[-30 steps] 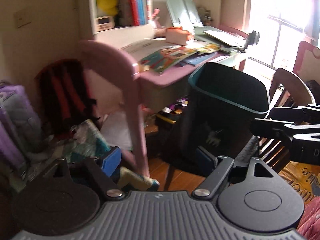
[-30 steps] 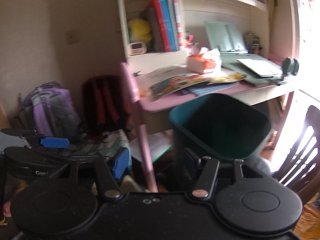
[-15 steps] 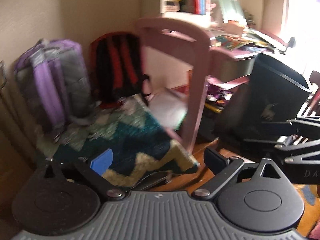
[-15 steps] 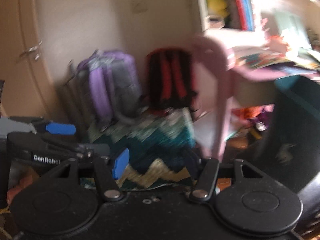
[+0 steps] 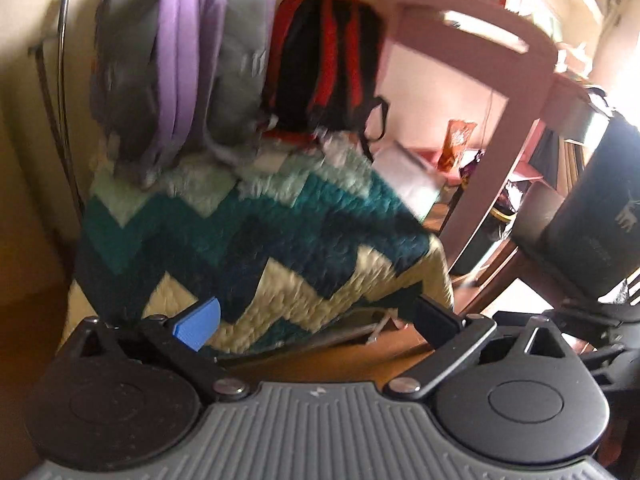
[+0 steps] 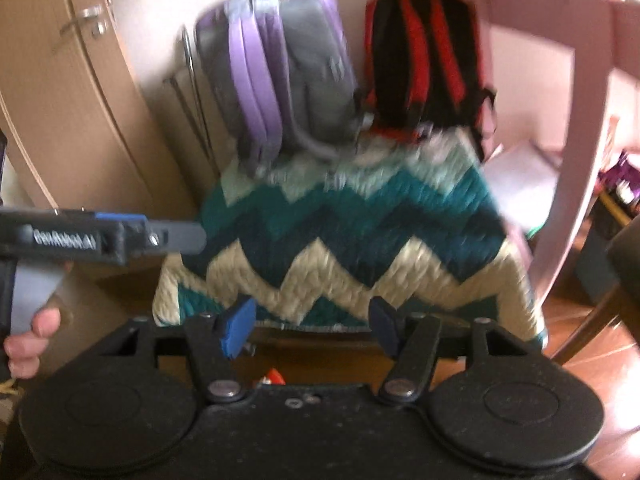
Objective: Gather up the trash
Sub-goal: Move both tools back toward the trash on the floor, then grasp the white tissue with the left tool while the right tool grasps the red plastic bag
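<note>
Trash in sight: a small red-and-white scrap (image 6: 273, 376) lies on the wood floor (image 6: 592, 344) just in front of your right gripper (image 6: 312, 326), below the hem of the zigzag quilt (image 6: 352, 240); an orange snack wrapper (image 5: 456, 142) stands under the pink desk (image 5: 516, 92), well apart from both tools; what the scrap is, the blur does not let you tell. A second ago both cameras faced the desktop and the dark bin (image 5: 600, 216); now they look down at the floor by the quilt, with the bin pushed to the right edge of the left view; you have swung away from the bin to hunt for the next piece. Your left gripper (image 5: 316, 318) has just been opening, its jaws spread wide with nothing between them; your right gripper's jaws have parted slightly and stand apart, also empty. A purple backpack (image 6: 280, 72) and a red-and-black backpack (image 6: 420, 56) lean on the wall behind the quilt; the scrap looks like the nearer pick, a job for the right tool.
</note>
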{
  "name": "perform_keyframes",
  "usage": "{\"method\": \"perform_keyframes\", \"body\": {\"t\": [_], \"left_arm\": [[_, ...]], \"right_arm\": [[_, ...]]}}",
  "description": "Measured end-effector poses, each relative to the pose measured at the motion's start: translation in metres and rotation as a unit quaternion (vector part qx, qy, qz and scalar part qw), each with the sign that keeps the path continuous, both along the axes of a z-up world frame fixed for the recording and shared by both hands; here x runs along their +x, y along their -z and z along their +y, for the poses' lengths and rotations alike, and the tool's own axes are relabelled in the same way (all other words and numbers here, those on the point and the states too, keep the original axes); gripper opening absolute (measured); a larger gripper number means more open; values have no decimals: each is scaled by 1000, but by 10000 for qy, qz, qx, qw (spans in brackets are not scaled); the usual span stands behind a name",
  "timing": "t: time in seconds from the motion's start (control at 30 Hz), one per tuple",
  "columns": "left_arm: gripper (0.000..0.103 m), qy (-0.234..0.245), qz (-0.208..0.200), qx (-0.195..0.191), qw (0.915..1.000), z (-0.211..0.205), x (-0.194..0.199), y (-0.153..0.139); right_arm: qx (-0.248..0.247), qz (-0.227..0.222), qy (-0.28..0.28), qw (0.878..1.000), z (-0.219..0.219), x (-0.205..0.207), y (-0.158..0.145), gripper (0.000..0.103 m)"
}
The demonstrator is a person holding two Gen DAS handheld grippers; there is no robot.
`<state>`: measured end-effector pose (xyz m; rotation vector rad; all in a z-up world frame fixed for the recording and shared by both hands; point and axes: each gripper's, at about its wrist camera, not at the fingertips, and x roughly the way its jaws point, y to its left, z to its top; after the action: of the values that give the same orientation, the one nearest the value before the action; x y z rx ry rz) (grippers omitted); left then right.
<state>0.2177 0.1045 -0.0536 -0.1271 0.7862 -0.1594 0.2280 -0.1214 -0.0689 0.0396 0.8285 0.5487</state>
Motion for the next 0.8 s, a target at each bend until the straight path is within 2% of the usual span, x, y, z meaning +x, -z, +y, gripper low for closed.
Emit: {"method": "perform_keyframes", "body": {"t": [0.13,0.37,0.5,0.63,0.73,0.8], "left_arm": [[103,-130,304,-106,9994,30,18,46],[103,64,710,599,9957,50,43,128],[103,-10,1124,579,9920,68,61,176],[103,-47,1415,892,9859,82,73,222],[103,-145,1734,1093,9787,93,78,261],[103,-307,2057,1034,9727,104,82,289]], "right_arm": [[-174,433,24,9989,21,16,51,62],[-890,1132,-391,9888,56,28,148,62],[-1396,1662,-704,9736,74,31,199,61],[-1640,2091,-1072,9581,90,27,246,61],[-1836,2411,-1421,9423,105,21,283,61],[-1929,2588,-1776,9297,116,13,308,61]]}}
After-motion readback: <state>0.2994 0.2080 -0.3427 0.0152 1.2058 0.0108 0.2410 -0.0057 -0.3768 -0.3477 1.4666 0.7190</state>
